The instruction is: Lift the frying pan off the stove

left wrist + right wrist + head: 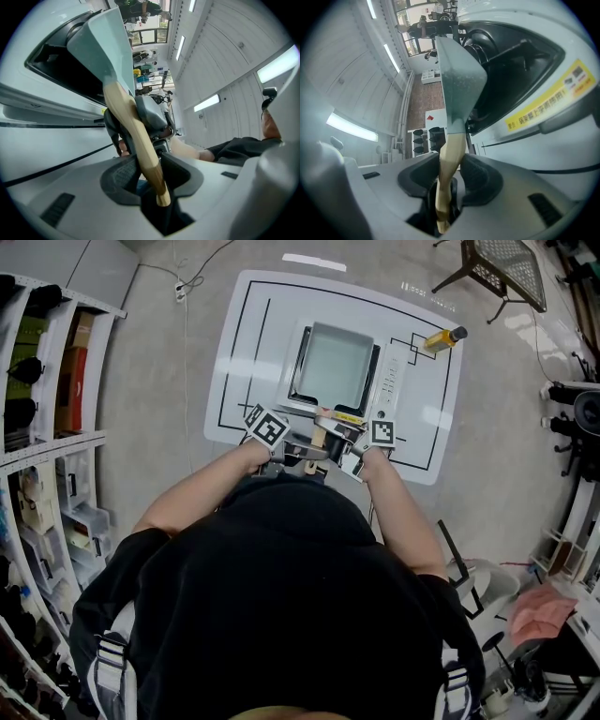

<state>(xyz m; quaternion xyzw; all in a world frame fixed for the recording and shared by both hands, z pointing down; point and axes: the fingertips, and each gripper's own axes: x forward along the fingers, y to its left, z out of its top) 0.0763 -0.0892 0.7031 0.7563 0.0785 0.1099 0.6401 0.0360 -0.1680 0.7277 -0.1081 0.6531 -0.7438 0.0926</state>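
Two grippers are at work, and both are pinching the same thing. The left gripper point(147, 174) has its jaws drawn partway in, the pads pressing on either side of the single wooden handle point(136, 136) near its free end. The right gripper point(450, 174) clamps that handle point(451, 157) in the same way, its ribbed pads bearing on the wood from both sides. In the head view the left gripper point(302, 450) and the right gripper point(343, 448) meet almost nose to nose at the near edge of the stove point(388, 381), each carrying one marker cube.

The handle runs up into one frying pan point(333, 367), square and pale grey-green, which lies over the stove's black top. The gripper views show the pan point(457, 75) tilted against the dark burner well; whether it touches the stove cannot be told.

There is one stove, with one yellow label point(553, 98) on its front edge. It stands on one white table point(242, 343) marked with black lines. Right of the stove, at the table's far corner, lies one yellow bottle point(442, 338).
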